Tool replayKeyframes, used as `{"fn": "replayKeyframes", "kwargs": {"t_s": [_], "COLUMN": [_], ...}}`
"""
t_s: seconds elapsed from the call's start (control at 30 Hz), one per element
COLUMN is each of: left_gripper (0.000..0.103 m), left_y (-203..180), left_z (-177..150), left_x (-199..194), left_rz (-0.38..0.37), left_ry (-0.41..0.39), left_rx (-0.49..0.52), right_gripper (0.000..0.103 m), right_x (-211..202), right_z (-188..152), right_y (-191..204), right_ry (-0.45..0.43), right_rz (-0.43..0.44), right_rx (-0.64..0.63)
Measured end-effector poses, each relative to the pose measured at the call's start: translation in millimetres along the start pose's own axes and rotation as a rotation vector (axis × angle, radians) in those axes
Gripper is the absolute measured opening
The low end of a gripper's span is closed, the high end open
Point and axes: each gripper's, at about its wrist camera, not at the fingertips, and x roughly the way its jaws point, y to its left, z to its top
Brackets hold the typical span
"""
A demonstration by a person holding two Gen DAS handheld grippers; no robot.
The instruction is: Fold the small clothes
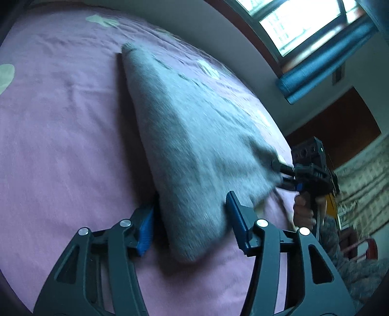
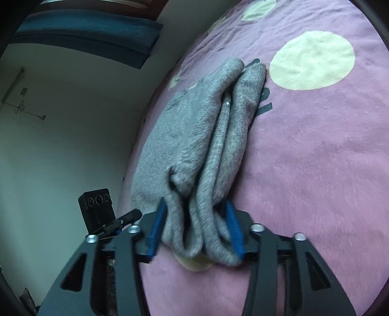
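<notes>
On the bed [image 1: 60, 145], over a purple sheet [image 2: 316, 158] with pale dots, lies a grey garment [image 1: 194, 145]. It is folded into a long, thick bundle.

From the left wrist view, the left hand-held gripper [image 1: 189, 226] sits at the near end of the garment. Its jaws are partly open. The cloth end lies between the blue pads [image 1: 145, 228], and I cannot tell if the pads touch it, as this part is blurred. Farther off, at the right corner of the garment, is the right hand-held gripper [image 1: 283, 173], with a hand [image 1: 304, 211] on its grip.

From the right wrist view, the right hand-held gripper [image 2: 194, 228] is also partly open. The bunched folds of the garment [image 2: 194, 136] fill the gap between its pads [image 2: 156, 223], and the cloth touches both. The folds run away from the hand-held gripper across the sheet. The left hand-held gripper [image 2: 132, 216] shows at the left edge of the bed, beside the garment.

A wall [image 2: 73, 133] stands past the bed, with a blue curtain [image 1: 323, 65] by a window [image 1: 291, 21].
</notes>
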Motion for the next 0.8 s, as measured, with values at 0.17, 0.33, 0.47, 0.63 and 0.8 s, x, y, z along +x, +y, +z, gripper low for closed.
{"fn": "replayKeyframes", "kwargs": {"t_s": [0.17, 0.33, 0.47, 0.63, 0.8], "left_gripper": [0.051, 0.021, 0.016, 0.022, 0.06], "left_y": [2.3, -0.6, 1.0, 6.0, 2.1], "left_z": [-1.3, 3.9, 4.6, 2.8, 5.7], "left_x": [1.9, -1.2, -0.9, 1.5, -25.5], "left_rz": [-0.02, -0.014, -0.005, -0.017, -0.019], "left_ry": [0.003, -0.023, -0.018, -0.003, -0.044], "left_rx": [0.0, 0.002, -0.006, -0.017, 0.041], "right_gripper": [0.059, 0.017, 0.015, 0.021, 0.06], "right_x": [-0.1, 13.1, 13.1, 11.2, -9.6], "right_z": [-7.8, -8.8, -8.8, -6.8, 6.0], "right_y": [5.4, 15.2, 12.7, 2.2, -1.5], "right_ry": [0.019, 0.066, 0.075, 0.083, 0.027], "right_rz": [-0.045, -0.098, -0.107, -0.074, -0.036], "right_rx": [-0.042, -0.063, -0.065, -0.025, 0.008]}}
